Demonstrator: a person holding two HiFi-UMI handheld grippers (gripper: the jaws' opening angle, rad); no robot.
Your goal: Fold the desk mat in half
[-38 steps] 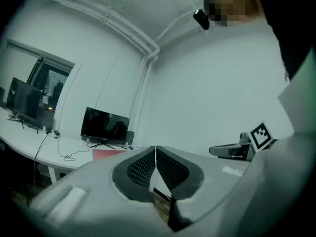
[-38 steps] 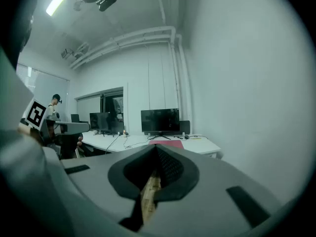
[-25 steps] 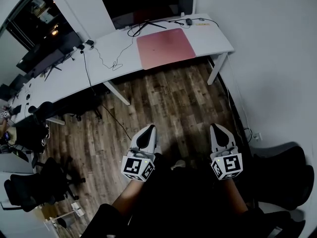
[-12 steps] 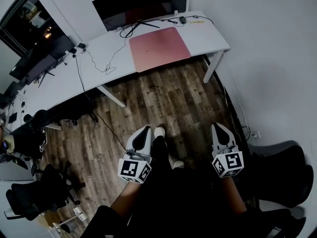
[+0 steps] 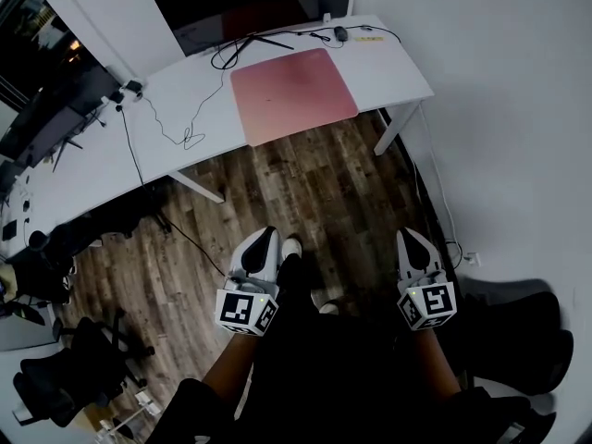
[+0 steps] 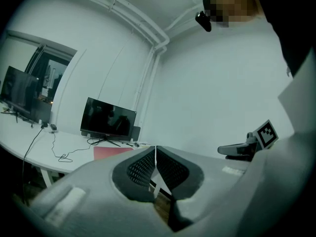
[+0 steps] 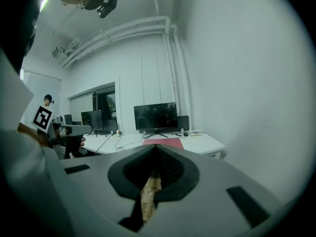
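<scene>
The pink desk mat (image 5: pixel 292 93) lies flat and unfolded on the white desk (image 5: pixel 388 67), in front of a dark monitor (image 5: pixel 236 7). Both grippers are held low over the wooden floor, far short of the desk, pointing toward it. My left gripper (image 5: pixel 268 234) is shut with nothing between its jaws. My right gripper (image 5: pixel 408 236) is also shut and empty. In the left gripper view the mat (image 6: pixel 112 152) shows as a thin red strip beyond the closed tips (image 6: pixel 155 148). The right gripper view has the mat (image 7: pixel 163 142) straight ahead above its tips (image 7: pixel 156 147).
Cables (image 5: pixel 185 128) trail over the desk left of the mat, and a mouse (image 5: pixel 342 33) lies behind it. A white wall runs along the right. A dark chair (image 5: pixel 518 331) stands at my right; office chairs (image 5: pixel 65 387) and another desk with monitors stand at the left.
The desk and mat have grown larger and slid left in the head view as the person stepped closer. Both grippers travelled along, staying shut.
</scene>
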